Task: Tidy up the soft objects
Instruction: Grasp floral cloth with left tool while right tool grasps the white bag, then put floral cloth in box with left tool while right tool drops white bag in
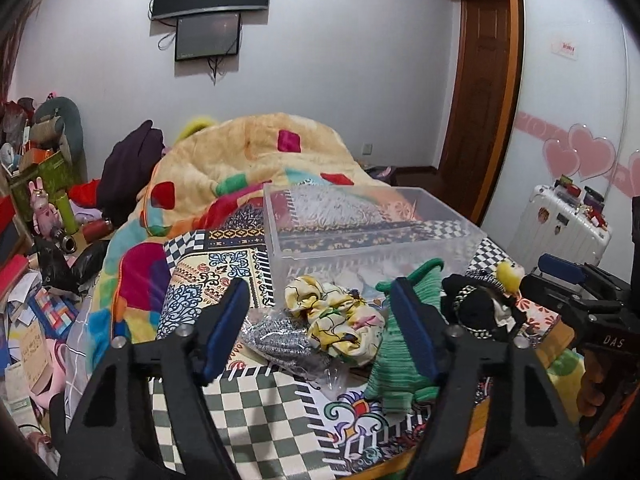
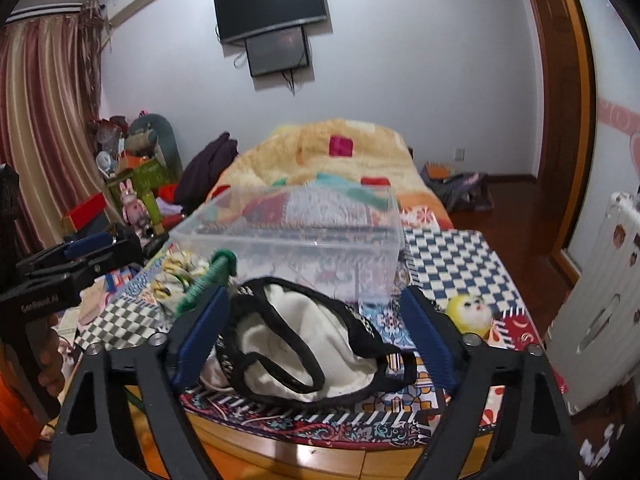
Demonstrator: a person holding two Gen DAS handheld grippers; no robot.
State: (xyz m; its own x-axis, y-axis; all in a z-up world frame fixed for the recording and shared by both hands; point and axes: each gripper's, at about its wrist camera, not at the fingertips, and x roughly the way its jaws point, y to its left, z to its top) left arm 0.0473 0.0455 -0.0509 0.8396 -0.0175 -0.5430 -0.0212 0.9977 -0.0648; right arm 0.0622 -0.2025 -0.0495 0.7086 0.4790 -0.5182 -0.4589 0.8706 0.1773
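A clear plastic bin (image 1: pixel 360 240) stands on the patterned bedspread; it also shows in the right wrist view (image 2: pixel 304 248). In front of it lie a yellow floral scrunchie (image 1: pixel 340 320), a silver mesh piece (image 1: pixel 276 340), a green knit item (image 1: pixel 400 360) and a black-and-white fabric item (image 1: pixel 480 308). My left gripper (image 1: pixel 324 328) is open, its fingers either side of the scrunchie and mesh. My right gripper (image 2: pixel 316 340) is open around the black-and-white fabric item (image 2: pixel 304 344). A small yellow plush (image 2: pixel 468 312) lies to its right.
A yellow patchwork blanket (image 1: pixel 248 160) is heaped behind the bin. Cluttered boxes and toys (image 1: pixel 40 200) stand at the left. A white suitcase (image 2: pixel 600 320) stands at the right. The bed's wooden front edge (image 2: pixel 320 452) is just below the right gripper.
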